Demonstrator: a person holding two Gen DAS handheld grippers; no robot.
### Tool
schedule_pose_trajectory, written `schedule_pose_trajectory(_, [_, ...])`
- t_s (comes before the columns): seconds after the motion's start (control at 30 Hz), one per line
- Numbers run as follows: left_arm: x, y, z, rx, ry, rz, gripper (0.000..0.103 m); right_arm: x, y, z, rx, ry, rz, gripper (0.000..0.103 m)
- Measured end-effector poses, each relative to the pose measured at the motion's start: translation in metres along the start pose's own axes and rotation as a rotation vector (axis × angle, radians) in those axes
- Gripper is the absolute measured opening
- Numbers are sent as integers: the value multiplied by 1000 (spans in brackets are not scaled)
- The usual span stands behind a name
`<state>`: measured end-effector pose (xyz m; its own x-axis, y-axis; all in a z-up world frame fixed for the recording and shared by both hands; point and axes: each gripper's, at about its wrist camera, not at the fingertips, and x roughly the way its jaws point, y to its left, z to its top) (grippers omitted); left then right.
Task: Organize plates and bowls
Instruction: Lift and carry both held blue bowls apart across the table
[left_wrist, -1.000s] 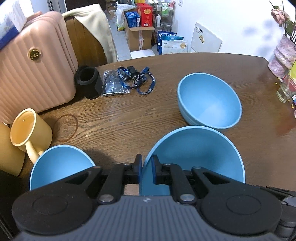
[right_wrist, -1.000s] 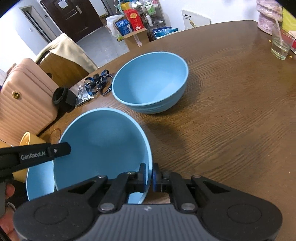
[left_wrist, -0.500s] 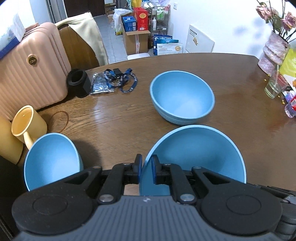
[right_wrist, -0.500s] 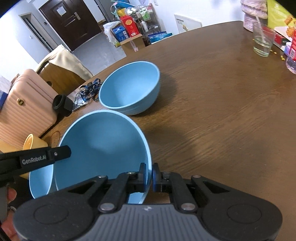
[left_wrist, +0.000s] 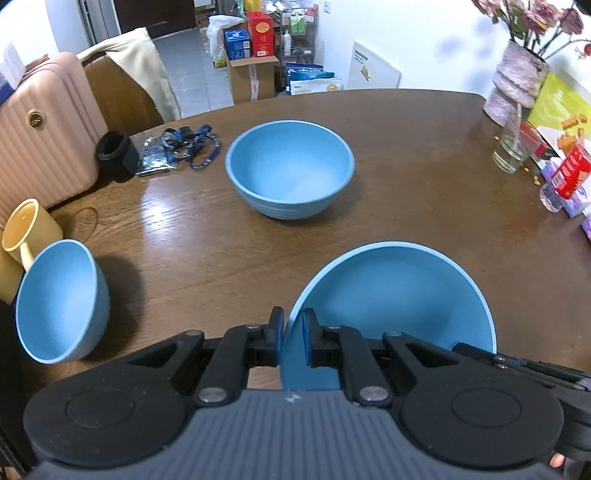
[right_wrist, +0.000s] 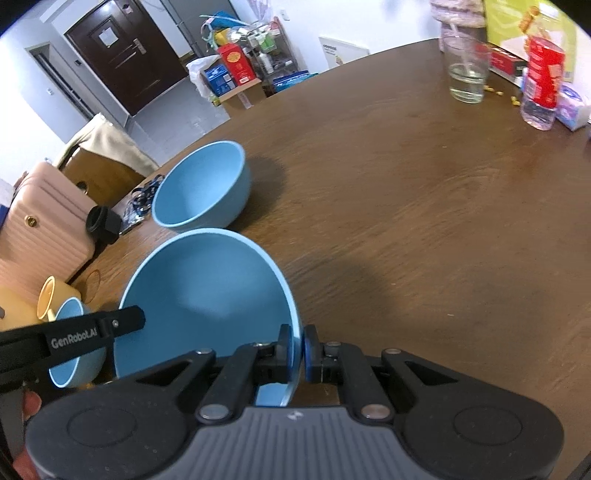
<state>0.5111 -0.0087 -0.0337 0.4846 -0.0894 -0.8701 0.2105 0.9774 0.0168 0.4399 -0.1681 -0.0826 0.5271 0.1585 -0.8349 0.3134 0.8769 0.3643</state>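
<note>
Your left gripper (left_wrist: 293, 338) and right gripper (right_wrist: 297, 352) both pinch the rim of the large blue bowl (left_wrist: 391, 306) on opposite sides, jaws nearly closed on its thin wall. It hangs tilted above the wooden table (left_wrist: 424, 192), mouth facing away from you toward the second bowl (left_wrist: 290, 168) resting upright mid-table.

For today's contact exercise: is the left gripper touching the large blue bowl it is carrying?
Touching. In the left wrist view the left gripper has both pads pressed on the rim of the large blue bowl, one inside, one outside.
</note>
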Motion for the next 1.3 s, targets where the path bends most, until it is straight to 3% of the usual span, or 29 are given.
schedule_pose_trajectory(0.5, [14,-63,-19,54,33,-18,11,-10,-62,-7,49,-6,-41,6])
schedule_pose_trajectory(1.3, [41,-104,-35,78,85,-19,11,0,-103,-11,65,6,-72,6])
